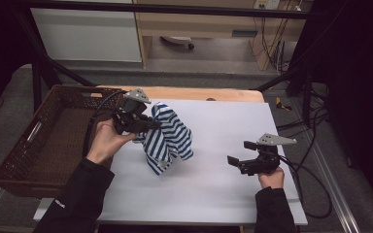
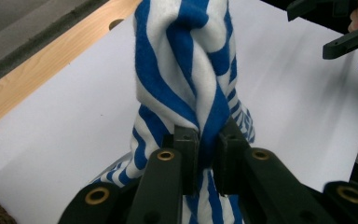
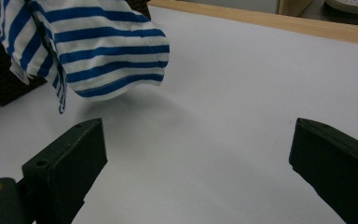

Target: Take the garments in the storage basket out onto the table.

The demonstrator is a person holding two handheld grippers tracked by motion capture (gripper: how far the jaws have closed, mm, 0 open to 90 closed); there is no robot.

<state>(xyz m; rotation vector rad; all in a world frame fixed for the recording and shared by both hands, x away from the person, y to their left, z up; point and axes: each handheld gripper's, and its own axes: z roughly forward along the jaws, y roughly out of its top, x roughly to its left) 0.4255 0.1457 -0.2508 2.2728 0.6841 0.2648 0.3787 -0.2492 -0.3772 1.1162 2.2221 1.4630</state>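
The left gripper is clamping a bunched fold of the blue-and-white striped cloth, and its jaws are pressing together on the fabric, as the left gripper view is showing at close range, where the cloth is twisting upward from between the two black pads. In the high view the cloth is hanging from that gripper over the left part of the white sheet, with its lower end drooping toward the sheet; whether that end is touching the sheet cannot be told. The cloth is sitting just to the right of the brown woven basket, which is standing at the table's left edge. The right gripper is resting low over the right part of the white sheet, well apart from the cloth, with its jaws standing wide apart and gripping nothing. In the right gripper view the cloth is hanging at the upper left, beyond the parted jaws, and the wooden table edge is running along the top.
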